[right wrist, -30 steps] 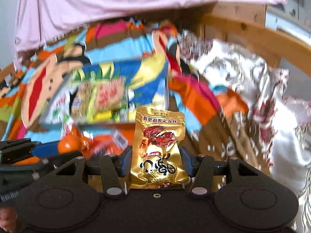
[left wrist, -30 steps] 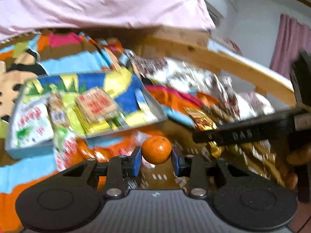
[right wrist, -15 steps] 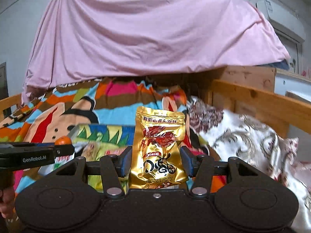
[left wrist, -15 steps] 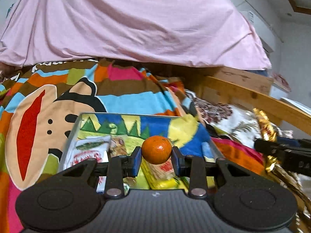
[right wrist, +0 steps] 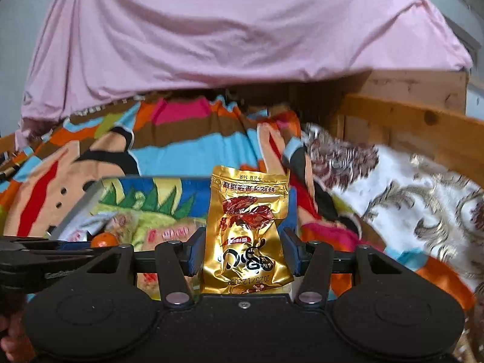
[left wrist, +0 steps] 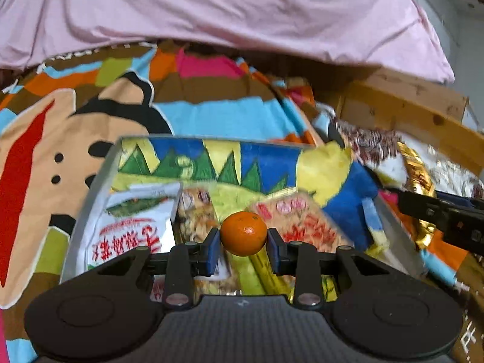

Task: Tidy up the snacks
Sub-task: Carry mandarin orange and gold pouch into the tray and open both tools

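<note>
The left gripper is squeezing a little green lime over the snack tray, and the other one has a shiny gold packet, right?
Not quite. The left gripper squeezes a small orange fruit, not a green lime, as the left wrist view shows. The tray and the right gripper's gold packet are right.

The mandarin (left wrist: 243,233) is bright orange with a paler spot on its skin. The snack pouch (right wrist: 246,233) is shiny gold with a dark red picture and black characters. The tray (left wrist: 90,187) has grey walls and a lining of blue, yellow and green with jagged tree shapes. In it, at 8 o'clock from the mandarin, lies a white packet (left wrist: 133,227) with red characters and a green band. The blanket (left wrist: 211,115) shows stripes of light blue, brown, orange, pink and olive, with a tan cartoon face at 9 o'clock. A plain pale pink sheet (left wrist: 211,9) hangs at 12 o'clock.
</note>
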